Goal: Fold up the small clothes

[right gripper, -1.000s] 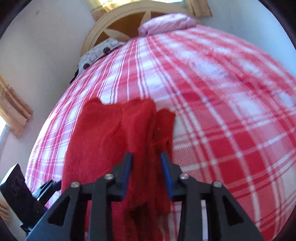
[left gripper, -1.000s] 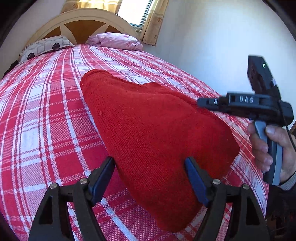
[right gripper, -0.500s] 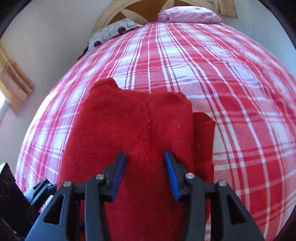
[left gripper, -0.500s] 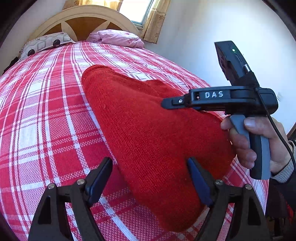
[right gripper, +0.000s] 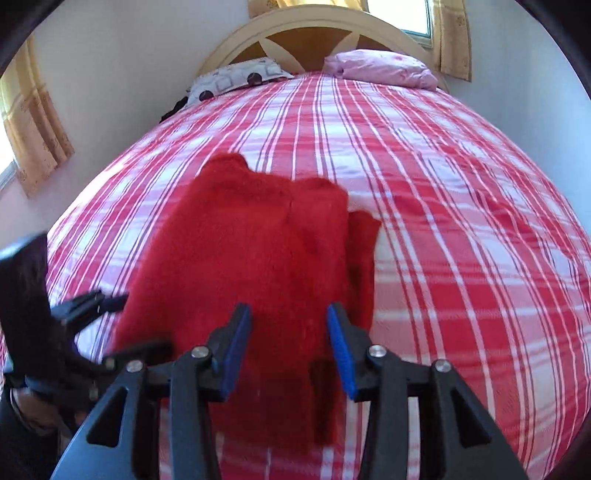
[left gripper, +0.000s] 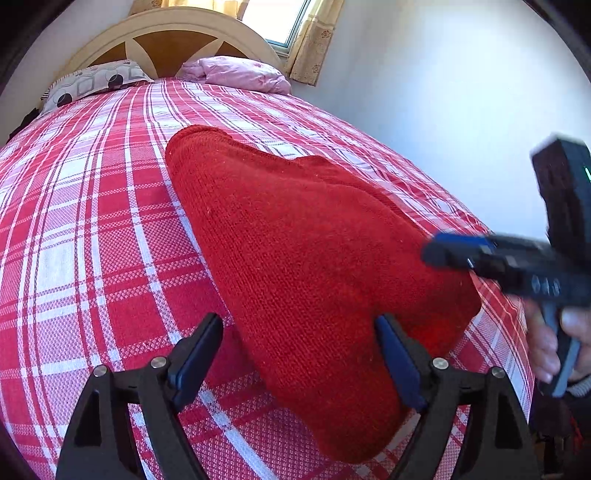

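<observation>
Right, L to R across the left wrist view: plaid bedspread [left gripper: 85,236] w/ a patterned pillow [left gripper: 92,79] and a pink pillow [left gripper: 240,74] at the headboard [left gripper: 166,33]; then the left gripper [left gripper: 299,354], jaws wide apart, nothing pinched; the near end of the red knit garment [left gripper: 303,266] lies between the pads but they don't press it; then, far right, the right gripper [left gripper: 454,251], blurred, held in a hand [left gripper: 554,343] just over the garment's right edge. In the right wrist view its jaws stand partly apart over the cloth w/ no clear pinch; looks empty to me.

Garment: lying on the bed, near the foot end, folded lengthwise into a long tapering slab; a thinner red layer sticks out past its right edge in the right wrist view, so the stack isn't flush.

Risks, as I judge them: next fold grabs only the top layer; cause is thick knit plus that offset layer, so the under layer stays behind and the fold skews. Also, knit is soft & heavy; a one-sided lift would let it sag and unroll. Bedspread could get pinched along w/ the cloth, since pads sit right at the surface; it'd ruck up. Red on red plaid makes the edge hard to read.

Containers: none in view; no basket, no drawer, nothing to hold the piece once folded.
</observation>
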Tool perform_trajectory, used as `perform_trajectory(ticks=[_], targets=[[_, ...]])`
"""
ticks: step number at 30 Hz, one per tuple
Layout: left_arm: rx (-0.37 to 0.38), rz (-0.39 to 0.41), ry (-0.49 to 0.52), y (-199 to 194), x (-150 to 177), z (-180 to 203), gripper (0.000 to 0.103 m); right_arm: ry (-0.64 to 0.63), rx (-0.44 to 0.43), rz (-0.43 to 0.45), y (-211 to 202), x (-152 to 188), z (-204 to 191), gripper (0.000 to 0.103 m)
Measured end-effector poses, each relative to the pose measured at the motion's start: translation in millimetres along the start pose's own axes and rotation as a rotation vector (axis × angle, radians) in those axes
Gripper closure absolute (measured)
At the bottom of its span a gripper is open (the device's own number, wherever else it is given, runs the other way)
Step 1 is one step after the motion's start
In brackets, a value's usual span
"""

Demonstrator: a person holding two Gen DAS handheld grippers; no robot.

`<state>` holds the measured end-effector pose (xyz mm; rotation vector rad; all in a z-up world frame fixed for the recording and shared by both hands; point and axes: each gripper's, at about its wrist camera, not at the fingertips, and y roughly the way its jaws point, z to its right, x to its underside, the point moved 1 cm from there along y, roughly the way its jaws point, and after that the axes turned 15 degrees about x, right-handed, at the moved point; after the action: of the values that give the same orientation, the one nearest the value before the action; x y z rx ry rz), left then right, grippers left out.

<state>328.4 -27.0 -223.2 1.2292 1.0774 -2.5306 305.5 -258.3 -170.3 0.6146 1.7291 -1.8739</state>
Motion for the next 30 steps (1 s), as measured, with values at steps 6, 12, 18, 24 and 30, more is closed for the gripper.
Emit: perform_trajectory(ticks=[6, 12, 18, 24, 30], targets=[[-0.022, -0.003, 0.007, -2.0, -2.6, 3.6, 0.016, -0.029, 0.019, -0.041, 7.4, 26.9, 7.6, 0.06], [-0.002, 0.103, -0.056, -35.6, -15.9, -6.9, 0.016, 0.041, -0.077, -0.02, 2.2, 20.5, 25.3, 0.048], [-0.015, 0.109, -0.171, -25.9, -39.5, -44.8, 0.016, 0.215, -0.16, 0.042, 4.9, -13.0, 62.3, 0.012], [0.023, 0.088, -0.261, -3.8, -43.1, -63.2, 0.016, 0.218, -0.149, -0.026, 42.9, -40.2, 58.6, 0.012], [0.023, 0.068, -0.231, 11.5, -48.5, -61.1, 0.016, 0.228, -0.17, -0.095, 75.2, -44.5, 56.7, 0.014]])
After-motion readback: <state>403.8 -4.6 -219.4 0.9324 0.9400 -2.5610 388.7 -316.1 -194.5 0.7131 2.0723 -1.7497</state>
